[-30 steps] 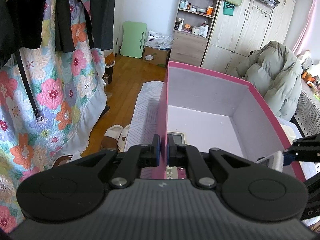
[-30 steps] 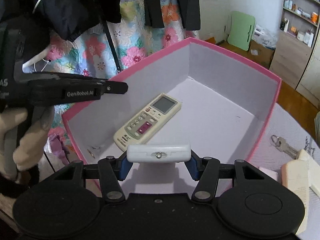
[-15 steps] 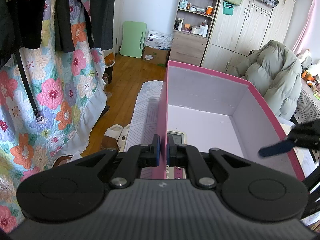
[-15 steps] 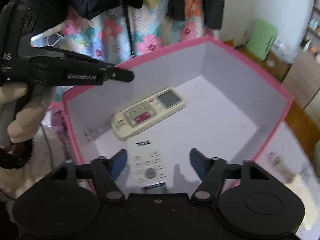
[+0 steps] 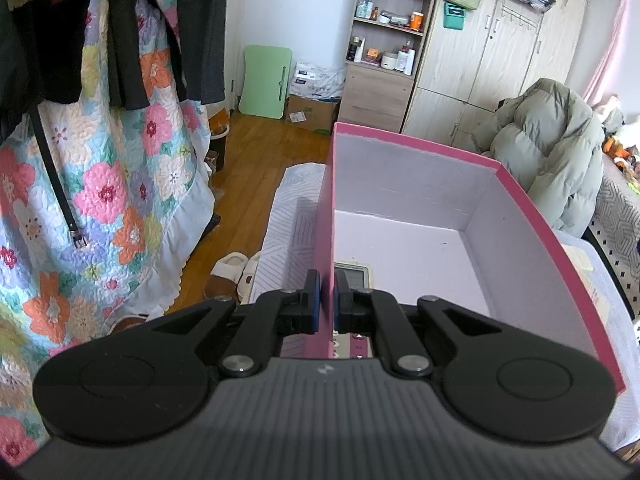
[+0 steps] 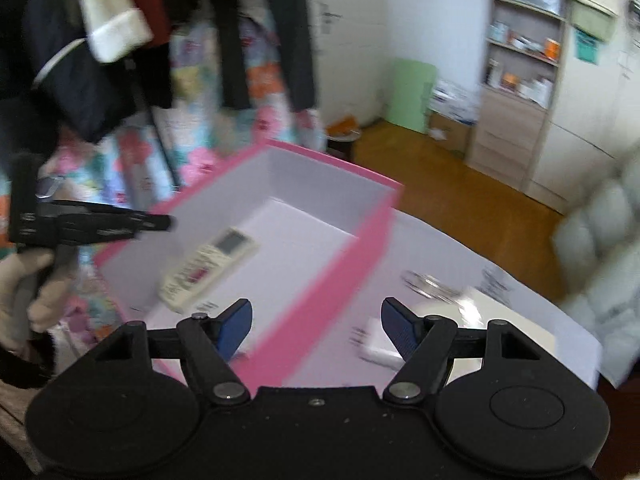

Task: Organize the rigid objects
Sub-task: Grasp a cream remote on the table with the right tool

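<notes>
A pink box (image 5: pixel 520 196) with a white inside stands on a white table. My left gripper (image 5: pixel 325 300) is shut on the box's left wall. A cream remote (image 5: pixel 352 276) lies inside by that wall; it also shows in the right wrist view (image 6: pixel 208 268). My right gripper (image 6: pixel 316 326) is open and empty above the box's near pink wall (image 6: pixel 340 268). The left gripper shows there too (image 6: pixel 100 226). The white remote I let go of is hidden under my gripper.
On the table right of the box lie keys (image 6: pixel 428 284), a small white block (image 6: pixel 380 352) and a white flat item (image 6: pixel 492 308). A floral quilt (image 5: pixel 100 200) hangs left. A grey jacket (image 5: pixel 552 152) sits behind the box.
My right gripper opened and dropped the white remote into the box, then swung right and up, over the box's wall. The left gripper has kept its hold and not moved.
</notes>
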### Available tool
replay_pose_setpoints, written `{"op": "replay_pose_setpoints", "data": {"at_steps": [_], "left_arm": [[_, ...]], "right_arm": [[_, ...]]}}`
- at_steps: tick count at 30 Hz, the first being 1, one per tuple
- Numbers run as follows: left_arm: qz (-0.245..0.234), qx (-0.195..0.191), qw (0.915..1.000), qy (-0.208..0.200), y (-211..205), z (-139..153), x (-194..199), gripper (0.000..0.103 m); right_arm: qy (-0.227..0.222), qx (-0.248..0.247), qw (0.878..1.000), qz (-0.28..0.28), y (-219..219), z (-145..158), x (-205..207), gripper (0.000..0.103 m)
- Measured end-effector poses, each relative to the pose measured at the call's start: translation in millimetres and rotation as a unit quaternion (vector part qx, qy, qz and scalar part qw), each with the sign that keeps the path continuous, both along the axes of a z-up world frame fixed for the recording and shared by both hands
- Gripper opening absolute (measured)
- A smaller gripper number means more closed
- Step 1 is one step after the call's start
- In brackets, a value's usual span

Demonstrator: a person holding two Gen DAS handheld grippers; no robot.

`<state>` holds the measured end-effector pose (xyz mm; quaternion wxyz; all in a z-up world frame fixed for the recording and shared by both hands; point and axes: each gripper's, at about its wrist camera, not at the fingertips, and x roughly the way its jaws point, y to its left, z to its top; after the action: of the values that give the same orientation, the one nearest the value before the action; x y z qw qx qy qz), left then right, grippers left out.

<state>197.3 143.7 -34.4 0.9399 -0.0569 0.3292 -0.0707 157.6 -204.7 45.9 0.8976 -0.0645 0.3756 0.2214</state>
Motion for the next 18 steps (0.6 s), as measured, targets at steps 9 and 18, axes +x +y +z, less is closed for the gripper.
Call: {"op": "replay_pose_setpoints", "data": {"at_steps": [9, 18], "left_arm": [[-0.013, 0.003, 0.9999, 0.002, 2, 2, 3, 0.005], [-0.015, 0.012, 0.9998, 0.003, 0, 2, 4, 0.005]], "right_arm": [[0.021, -0.154, 0.988, -0.025, -22, -52, 30, 0.067], [0.099, -0.113, 0.988, -0.038, -35, -87, 100, 0.069]]}}
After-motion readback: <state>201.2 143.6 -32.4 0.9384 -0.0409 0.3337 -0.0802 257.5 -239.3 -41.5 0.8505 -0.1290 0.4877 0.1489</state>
